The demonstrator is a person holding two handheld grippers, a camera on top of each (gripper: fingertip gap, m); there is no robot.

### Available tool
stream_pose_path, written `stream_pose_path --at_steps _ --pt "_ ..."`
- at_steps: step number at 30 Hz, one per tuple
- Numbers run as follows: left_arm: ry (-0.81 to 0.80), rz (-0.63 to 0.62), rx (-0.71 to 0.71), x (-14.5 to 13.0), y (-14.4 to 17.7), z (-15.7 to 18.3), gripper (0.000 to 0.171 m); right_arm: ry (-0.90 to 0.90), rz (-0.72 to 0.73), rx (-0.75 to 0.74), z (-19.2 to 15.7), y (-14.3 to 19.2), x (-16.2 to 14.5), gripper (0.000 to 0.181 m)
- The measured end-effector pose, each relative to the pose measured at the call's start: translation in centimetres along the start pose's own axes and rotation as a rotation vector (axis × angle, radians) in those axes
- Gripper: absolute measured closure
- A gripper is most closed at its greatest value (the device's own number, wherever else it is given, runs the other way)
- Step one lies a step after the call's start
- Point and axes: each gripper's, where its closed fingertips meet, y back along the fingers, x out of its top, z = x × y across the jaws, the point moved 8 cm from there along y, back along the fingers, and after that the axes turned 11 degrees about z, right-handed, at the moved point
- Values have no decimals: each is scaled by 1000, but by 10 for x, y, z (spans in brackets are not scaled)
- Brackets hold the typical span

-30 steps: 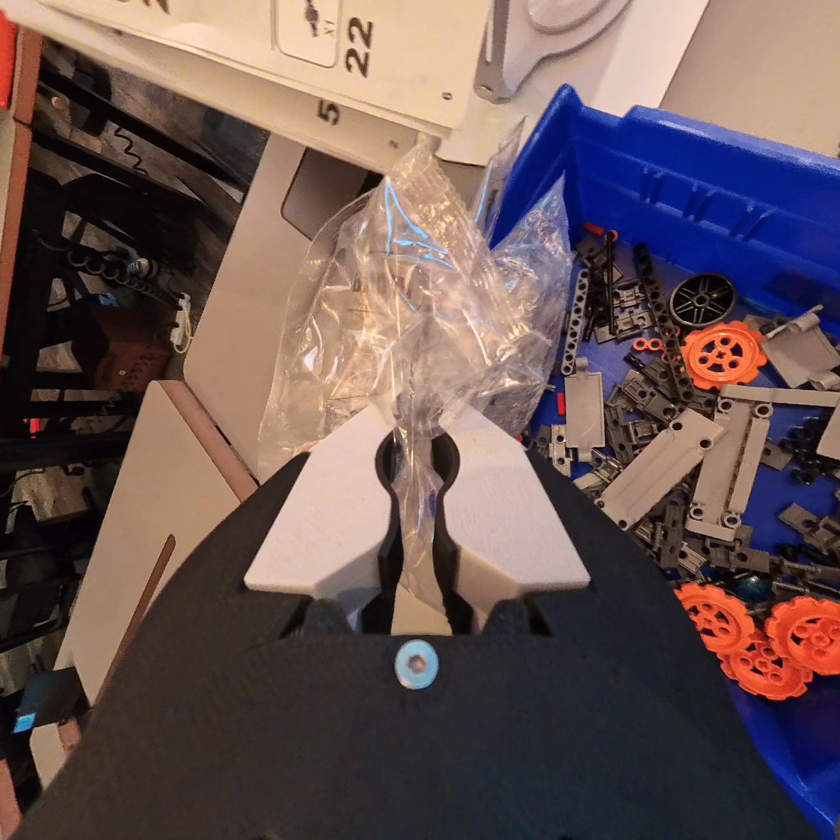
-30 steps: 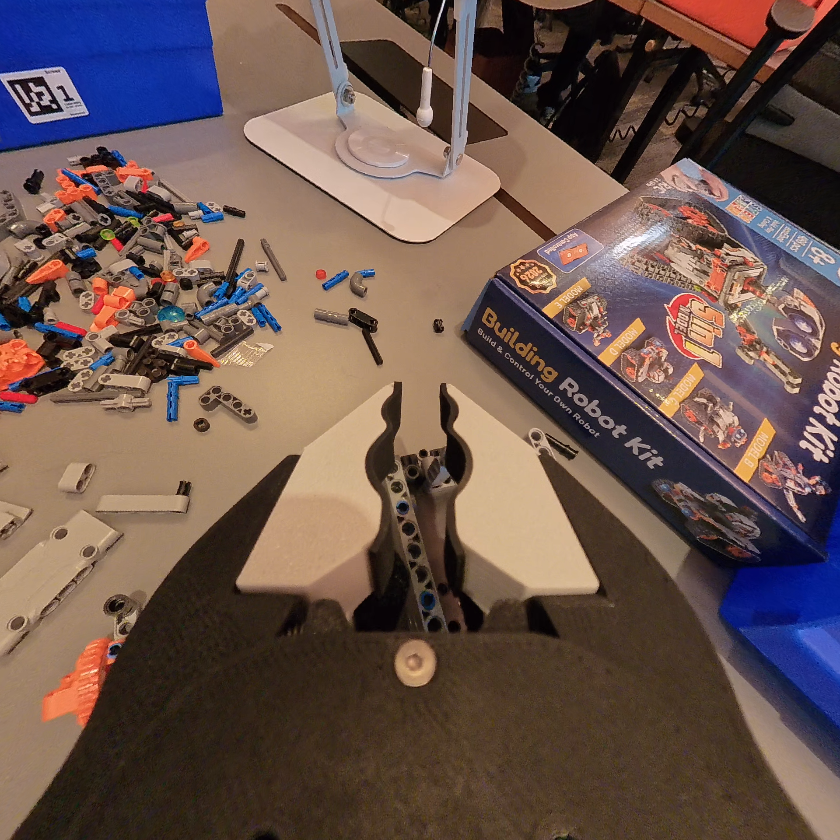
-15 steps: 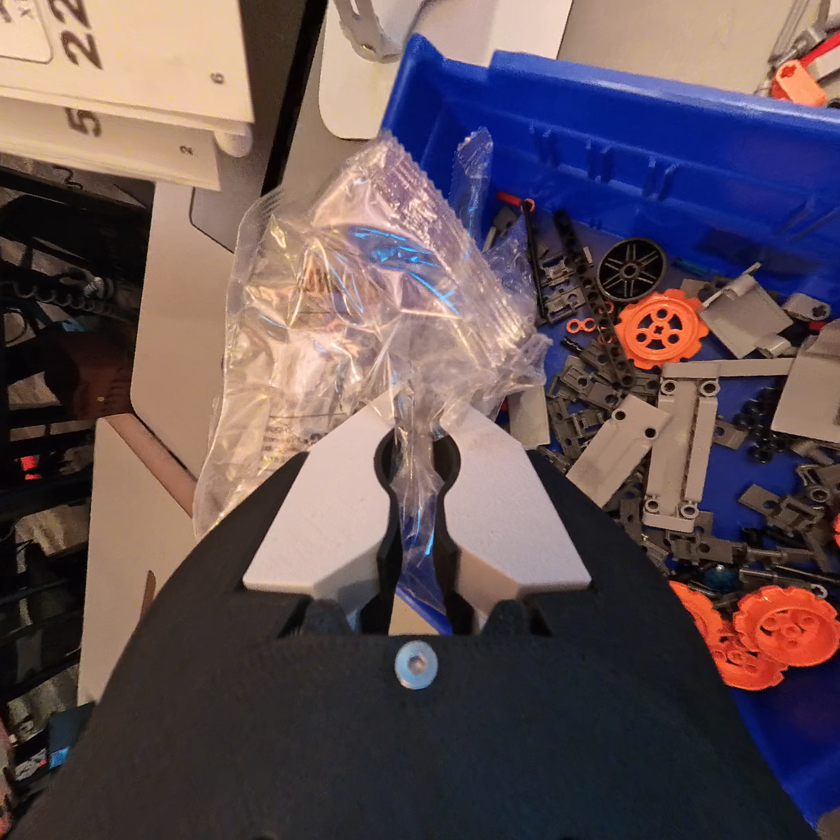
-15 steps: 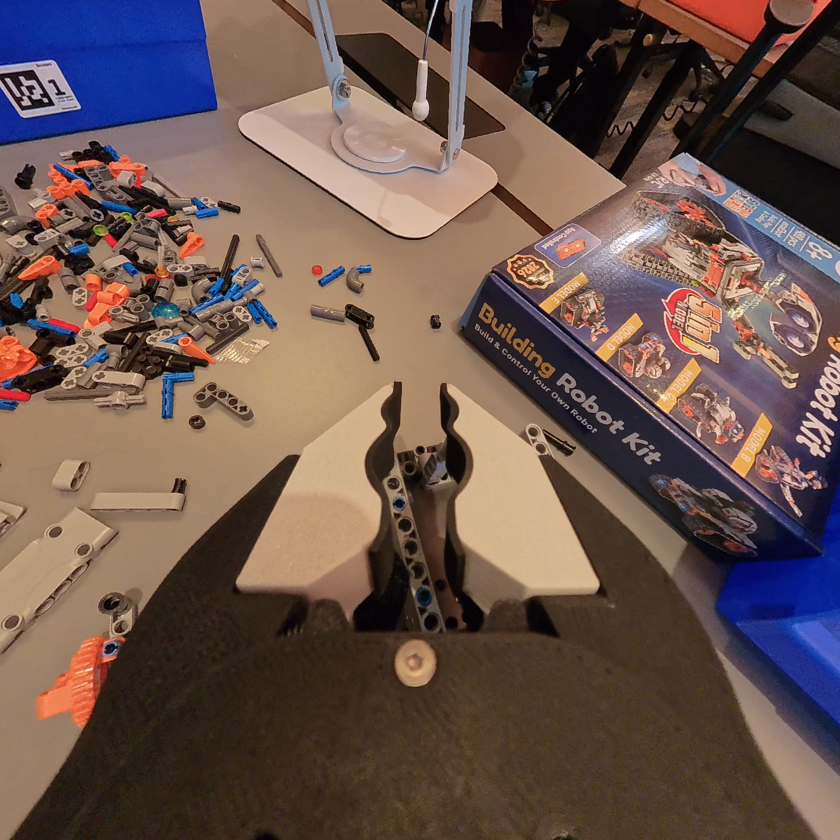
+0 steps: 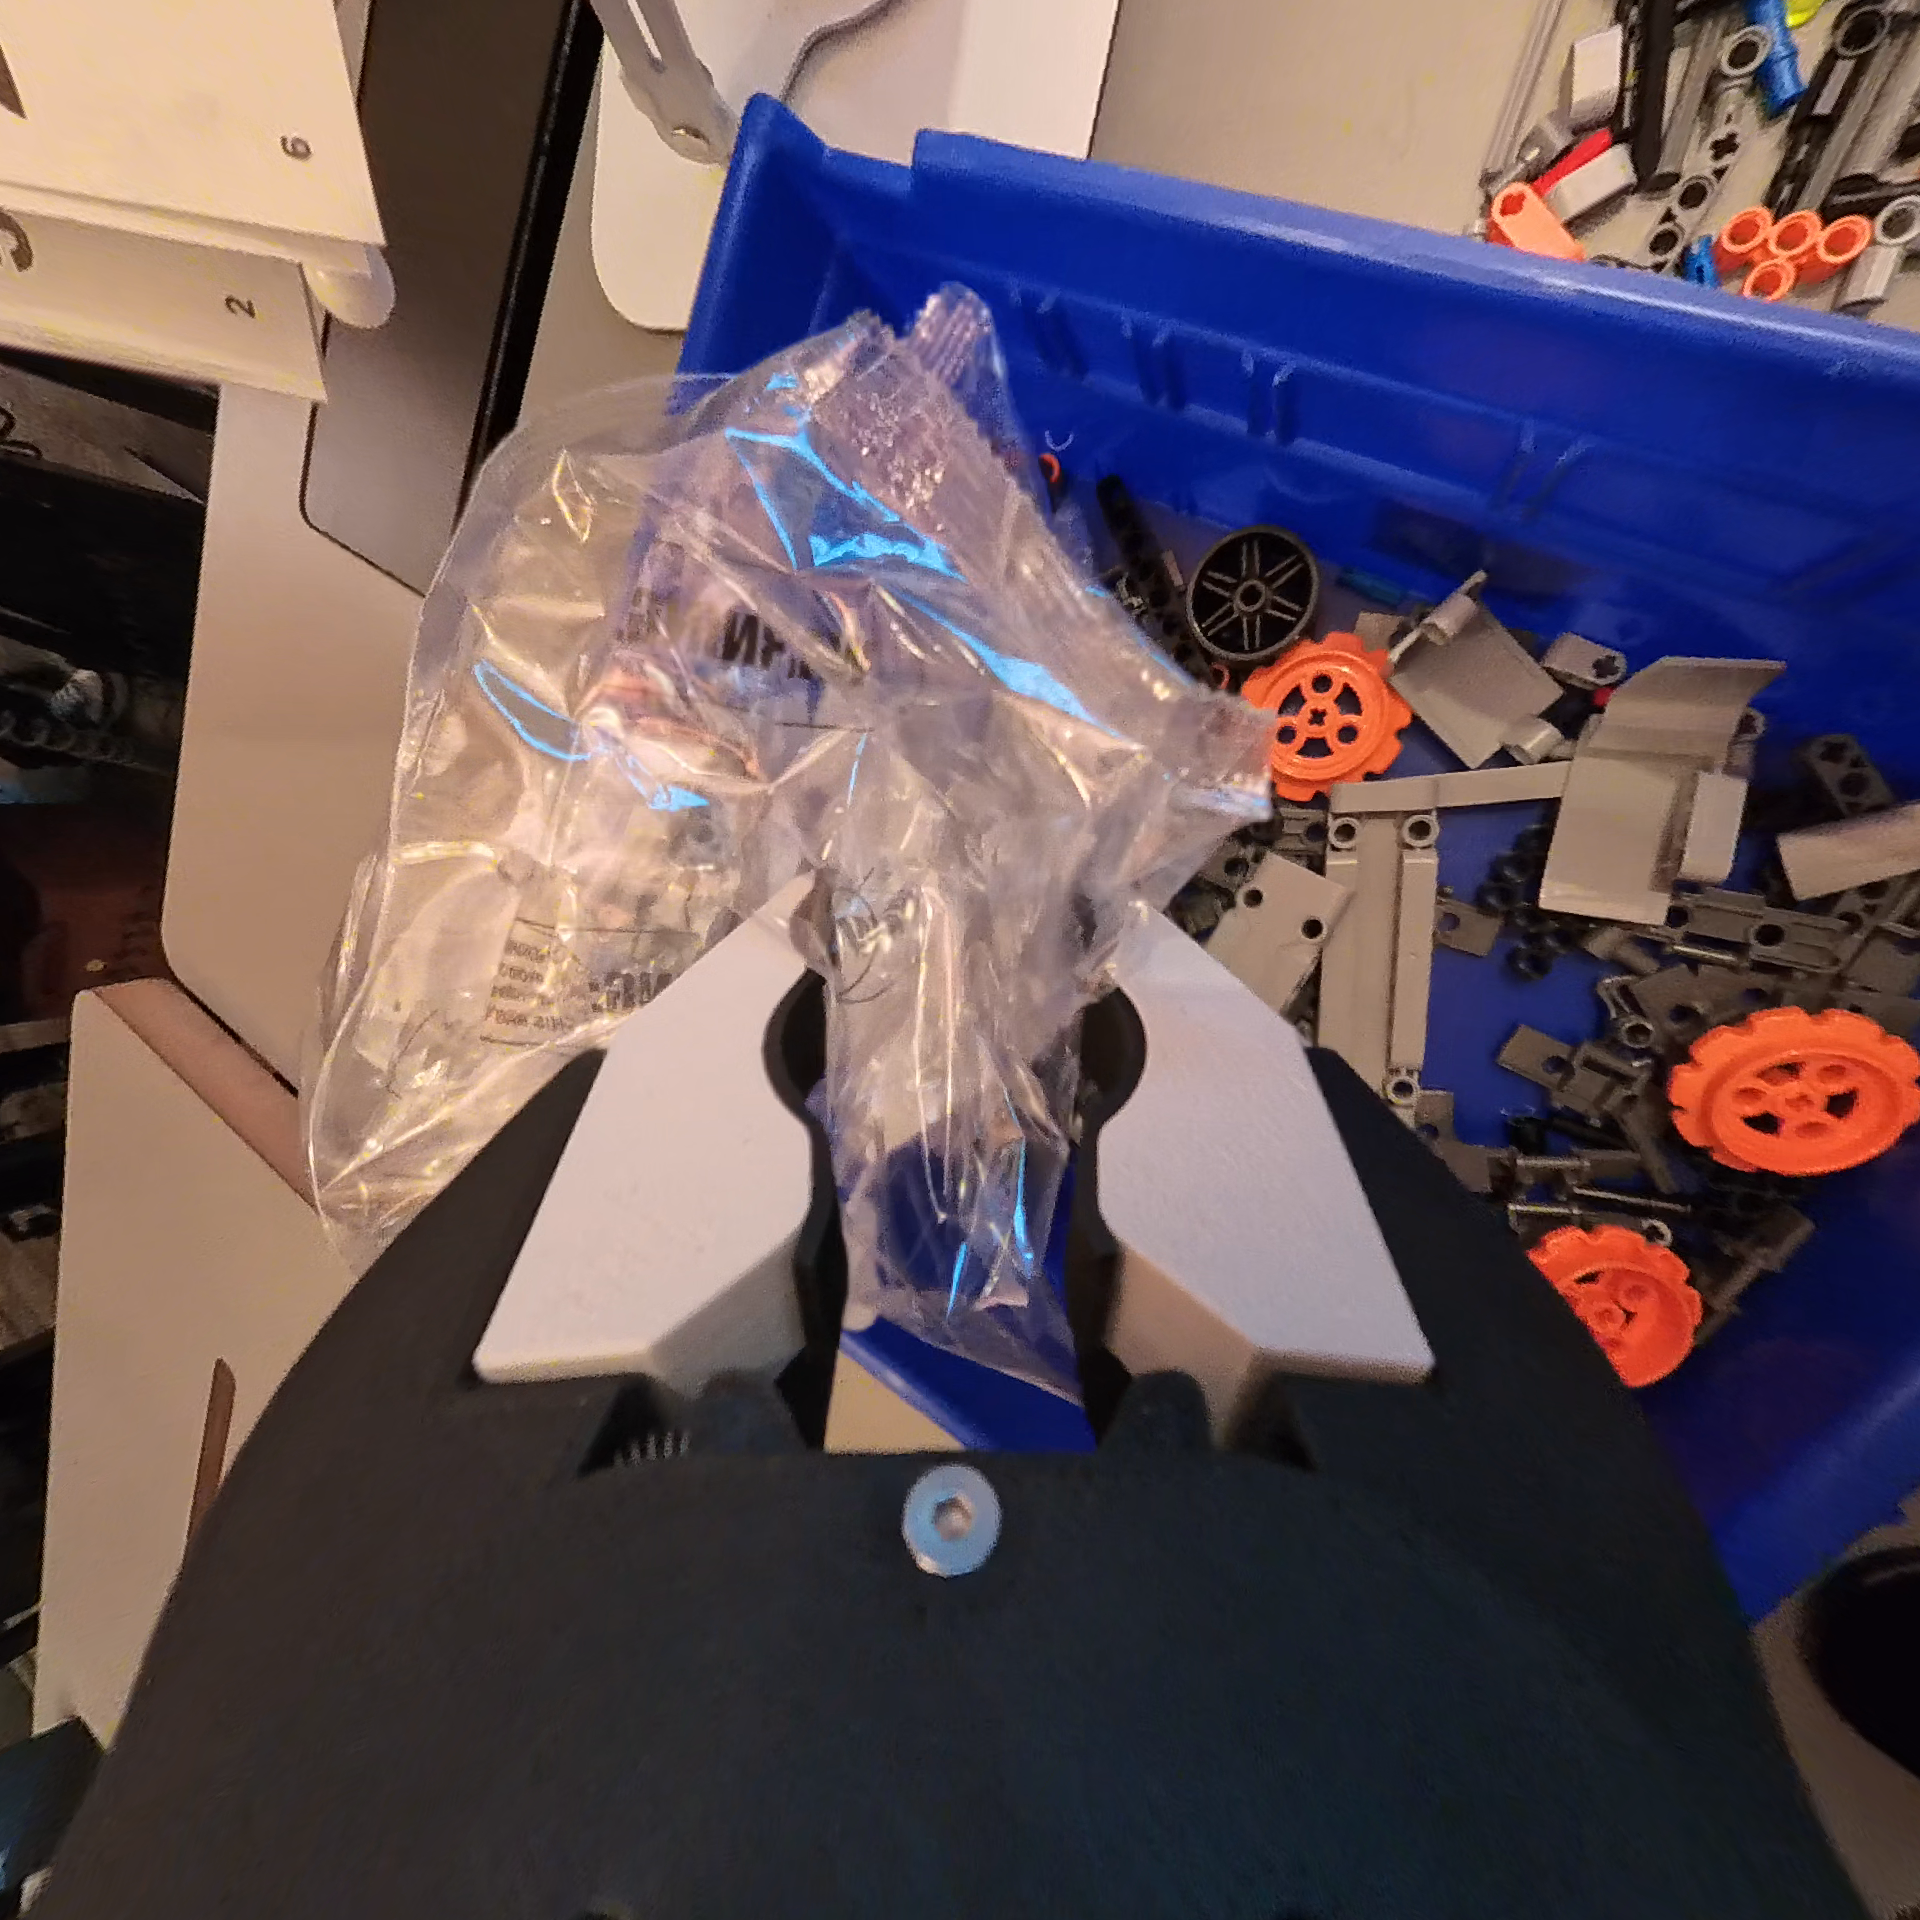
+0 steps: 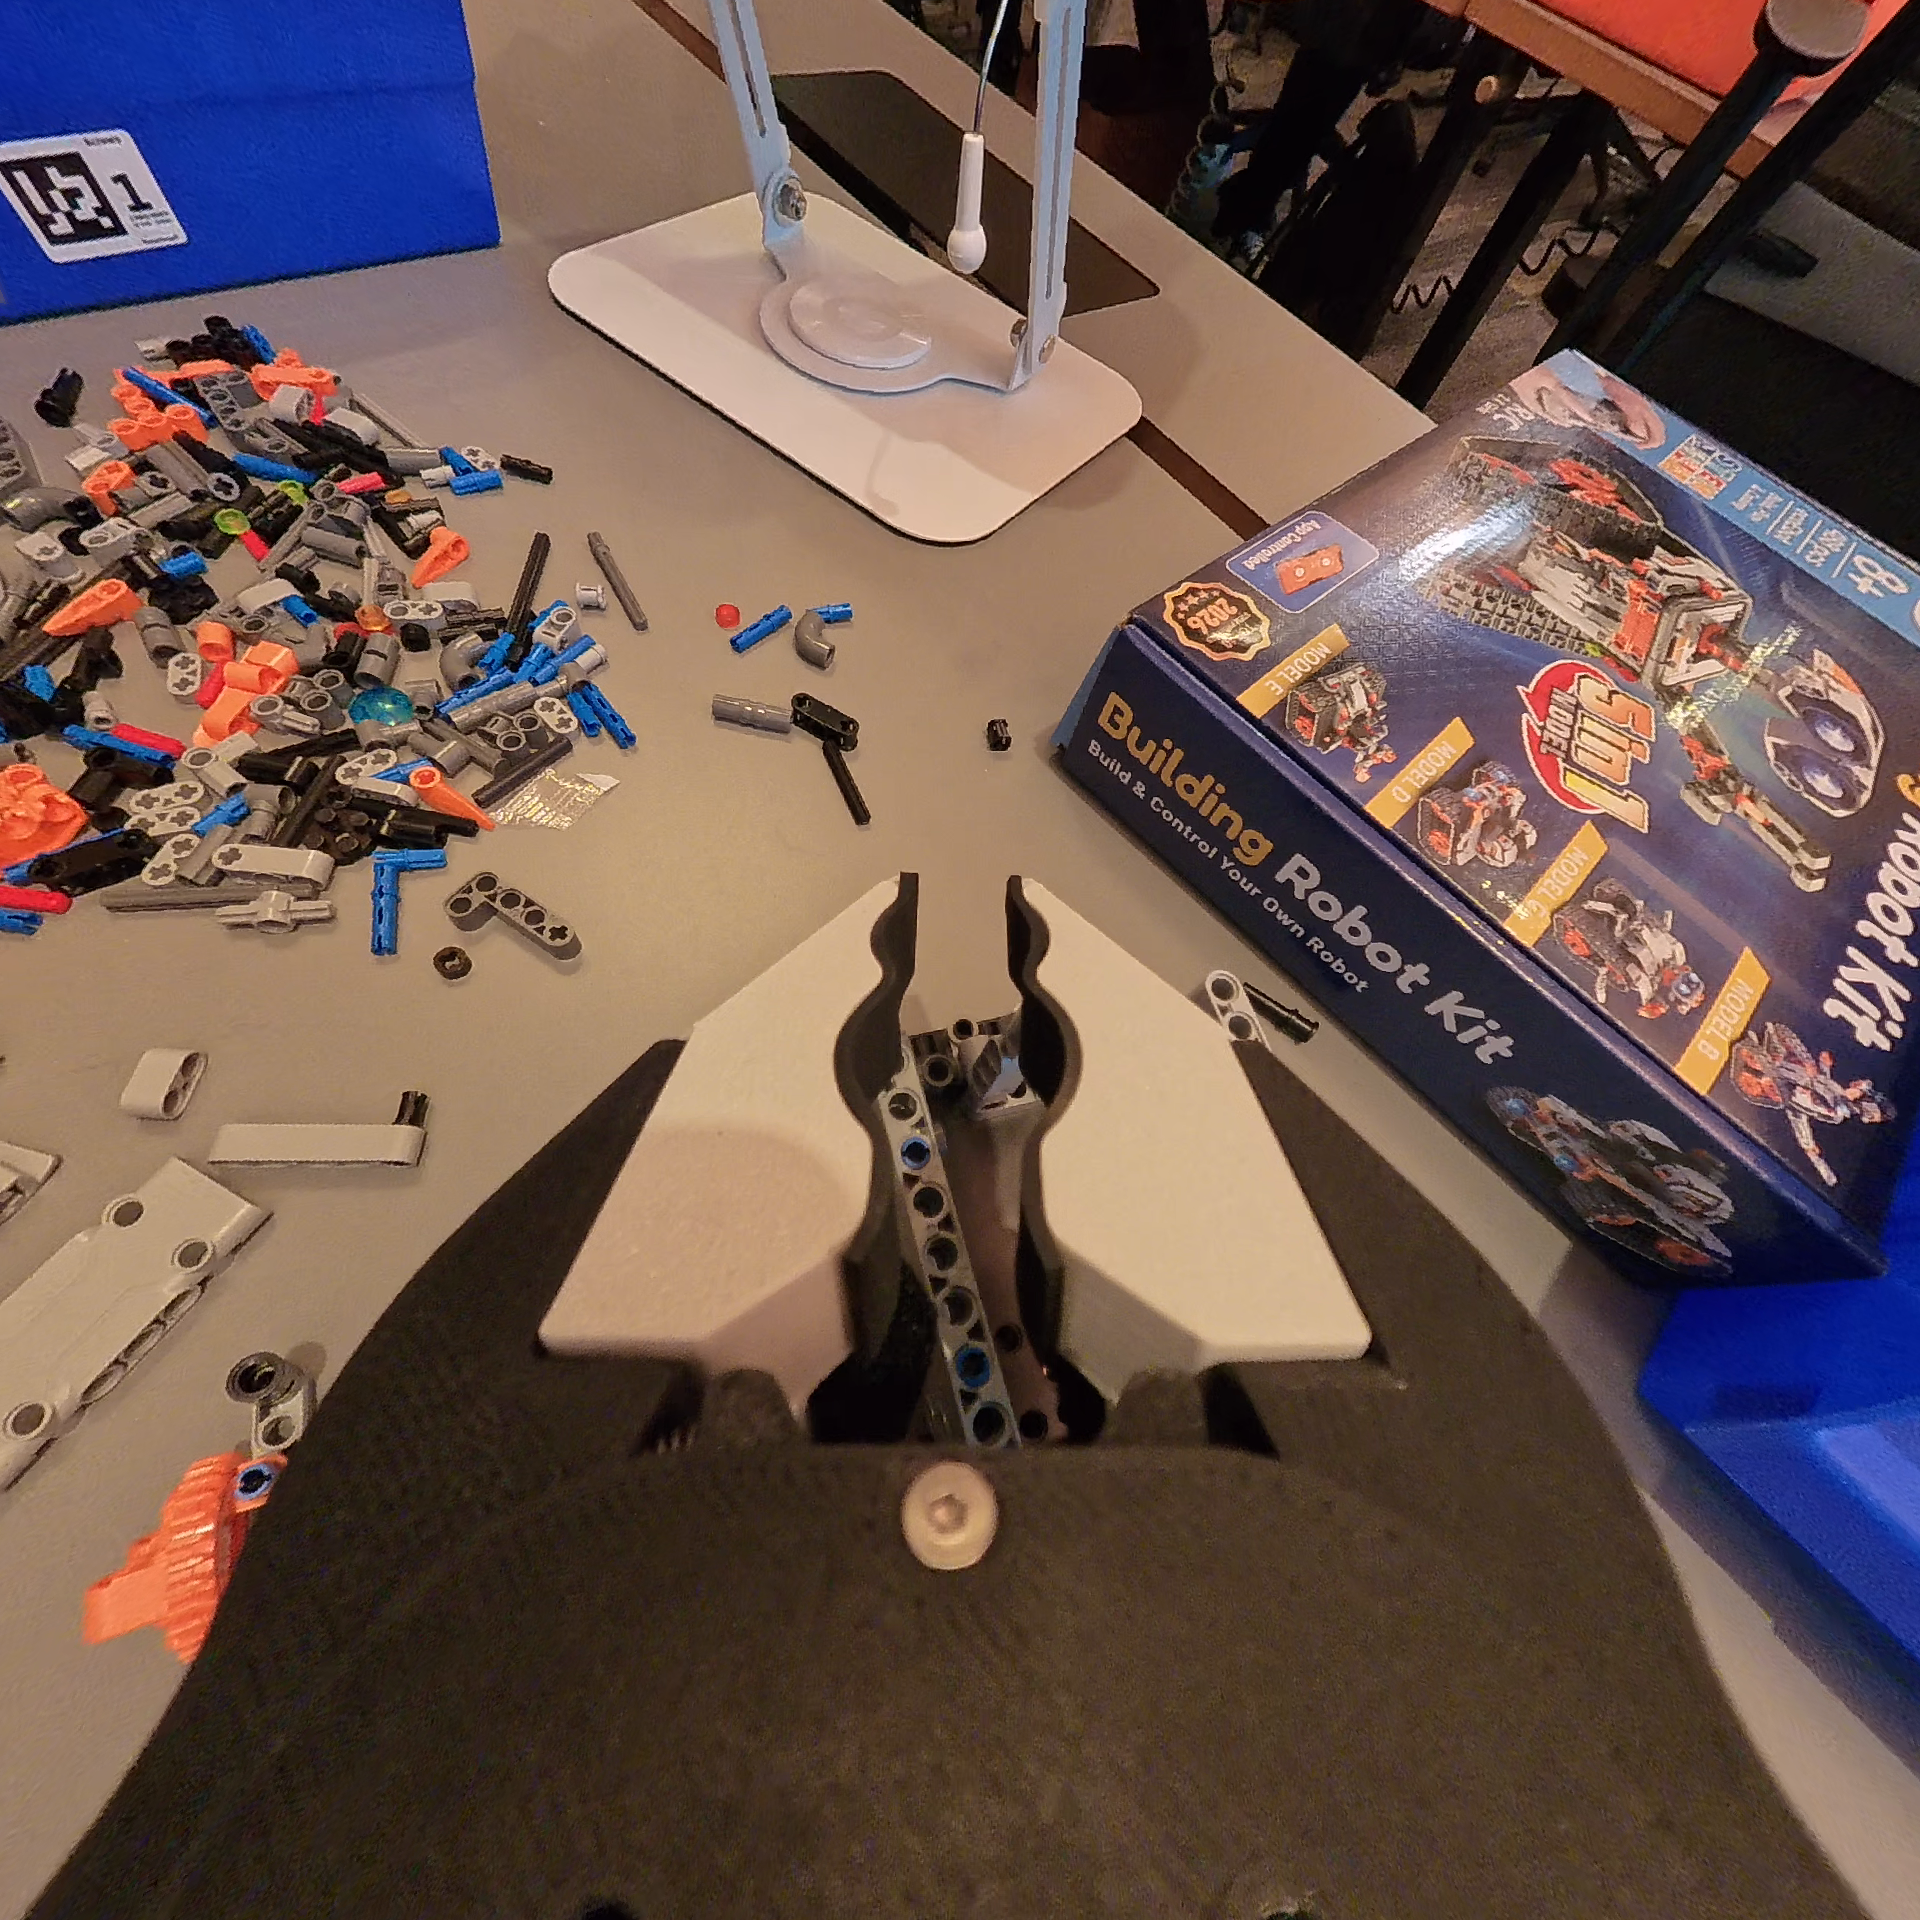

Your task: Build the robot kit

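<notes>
My left gripper (image 5: 971, 914) has its jaws apart, with a crumpled clear plastic bag (image 5: 748, 727) standing loosely between the fingers. It hovers over the left edge of a blue bin (image 5: 1299, 343) that holds grey panels and orange wheels (image 5: 1325, 717). My right gripper (image 6: 961, 894) is shut on a grey holed beam assembly (image 6: 940, 1216) that sits deep between its fingers, above the grey table (image 6: 727, 935). A pile of small building pieces (image 6: 260, 707) lies to its left, and a blue kit box (image 6: 1538, 831) lies to its right.
A white lamp base (image 6: 862, 395) stands at the back of the table. A blue bin with a marker tag (image 6: 239, 135) is at the back left. Grey panels (image 6: 104, 1309) and an orange part (image 6: 177, 1548) lie near left. White drawers (image 5: 177, 177) stand beyond the left gripper. Spacing between my two grippers at the tips: around 45 cm. The white lamp base (image 6: 862, 395) is about equally far from each gripper, around 30 cm.
The left gripper's jaws have spread apart, so the bag now sits loose between them, and the gripper has shifted right over the blue bin. The right gripper has barely moved.
</notes>
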Motion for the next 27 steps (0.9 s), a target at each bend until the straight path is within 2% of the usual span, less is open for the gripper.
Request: stream_pose_path --at_steps 19,23,27 --pt "-34 -51 -67 -10 59 13 122 -1 4 10 -1 0 0 167" --pt "-43 -74 -111 -15 74 22 123 0 6 14 -1 0 1 167" --pt "-35 -84 -230 -18 90 41 125 2 10 16 -2 1 2 167"
